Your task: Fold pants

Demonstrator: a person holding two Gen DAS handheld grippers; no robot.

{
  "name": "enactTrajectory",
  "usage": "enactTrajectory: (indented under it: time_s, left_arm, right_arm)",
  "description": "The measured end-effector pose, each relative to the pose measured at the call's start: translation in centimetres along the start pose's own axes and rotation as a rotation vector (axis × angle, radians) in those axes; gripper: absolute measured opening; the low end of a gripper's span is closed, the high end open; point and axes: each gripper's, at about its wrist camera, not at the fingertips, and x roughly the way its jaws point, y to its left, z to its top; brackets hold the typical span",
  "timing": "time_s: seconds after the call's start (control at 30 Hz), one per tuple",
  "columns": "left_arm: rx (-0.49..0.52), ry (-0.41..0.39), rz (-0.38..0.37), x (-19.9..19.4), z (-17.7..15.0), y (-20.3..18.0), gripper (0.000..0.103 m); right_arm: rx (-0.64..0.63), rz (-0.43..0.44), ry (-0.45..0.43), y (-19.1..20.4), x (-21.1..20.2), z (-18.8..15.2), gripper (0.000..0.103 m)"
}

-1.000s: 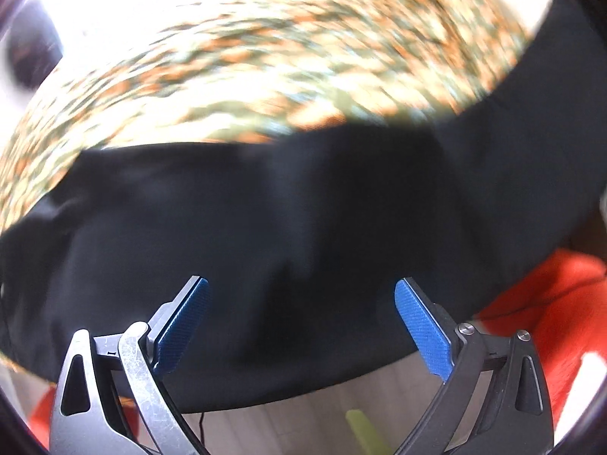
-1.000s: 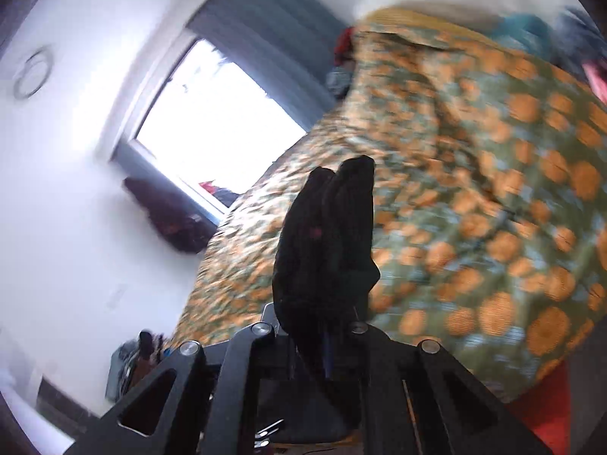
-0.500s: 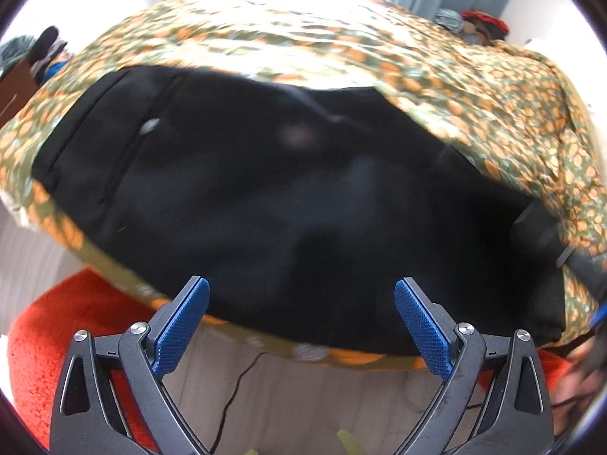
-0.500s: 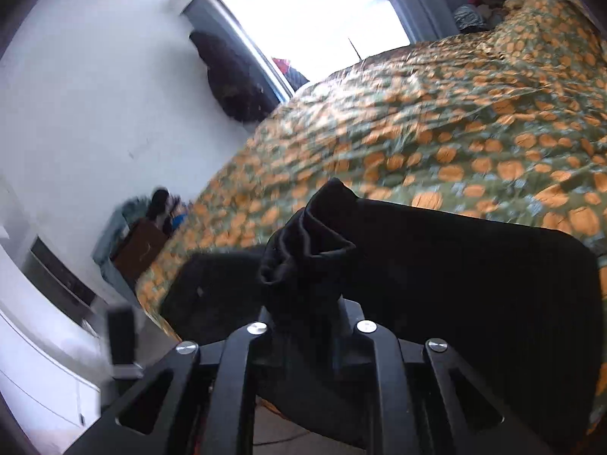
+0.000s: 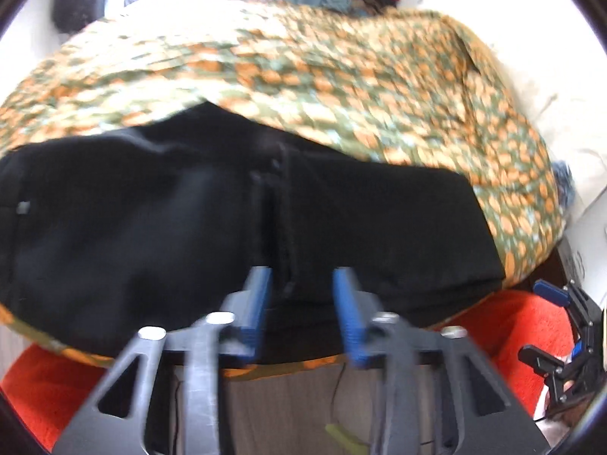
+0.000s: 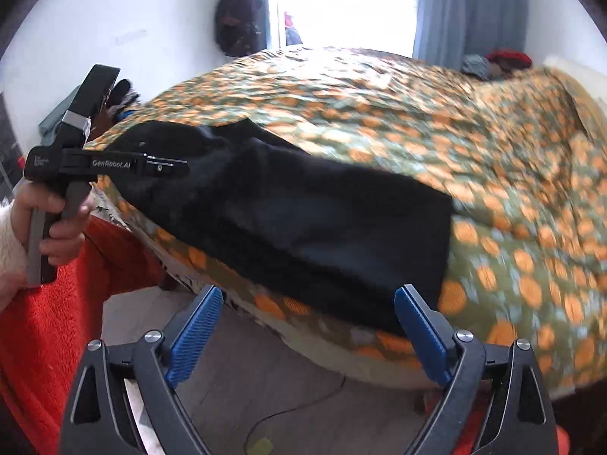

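Note:
The black pants (image 5: 189, 227) lie folded along the near edge of the bed and also show in the right wrist view (image 6: 303, 220). My left gripper (image 5: 301, 303) is at the pants' near edge with its blue pads narrowed but still apart, holding nothing that I can see. It shows from the side in the right wrist view (image 6: 182, 168), over the pants' left end. My right gripper (image 6: 303, 326) is wide open and empty, just in front of the bed's edge. It appears at the far right in the left wrist view (image 5: 557, 318).
The bed has a green cover with orange flowers (image 6: 455, 132). A red rug (image 6: 57, 322) lies on the wooden floor (image 6: 265, 398) with a thin cable (image 6: 296, 409). A window and blue curtain (image 6: 466, 3) are behind the bed.
My right gripper has opened and let go of the pants, which now lie folded on the bed. My left gripper's jaws have narrowed from wide open and moved toward the pants' near edge.

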Motion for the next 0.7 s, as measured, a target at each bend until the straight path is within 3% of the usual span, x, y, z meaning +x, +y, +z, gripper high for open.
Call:
enactTrajectory:
  time_s: [0.17, 0.37, 0.4, 0.5, 0.63, 0.7]
  left_arm:
    - [-0.051, 0.061, -0.002, 2.6, 0.0, 0.5, 0.021]
    - [-0.042, 0.069, 0.017, 3.0, 0.2, 0.1, 0.021]
    - [-0.042, 0.069, 0.023, 2.9, 0.2, 0.2, 0.012]
    - [-0.05, 0.046, 0.047, 2.1, 0.4, 0.1, 0.011]
    - [-0.061, 0.006, 0.067, 0.0, -0.1, 1.1, 0.011]
    - [-0.068, 0.019, 0.07, 0.2, -0.6, 1.7, 0.011]
  right_arm:
    - [0.02, 0.008, -0.009, -1.0, 0.9, 0.0, 0.093]
    - [-0.001, 0.048, 0.004, 0.3, 1.9, 0.4, 0.093]
    - [-0.003, 0.048, -0.004, 0.4, 1.9, 0.5, 0.093]
    - [0.008, 0.048, -0.012, 0.3, 1.8, 0.7, 0.093]
    - [0.093, 0.004, -0.069, -1.6, 0.5, 0.6, 0.093]
    - [0.206, 0.004, -0.103, -4.2, -0.2, 0.6, 0.093]
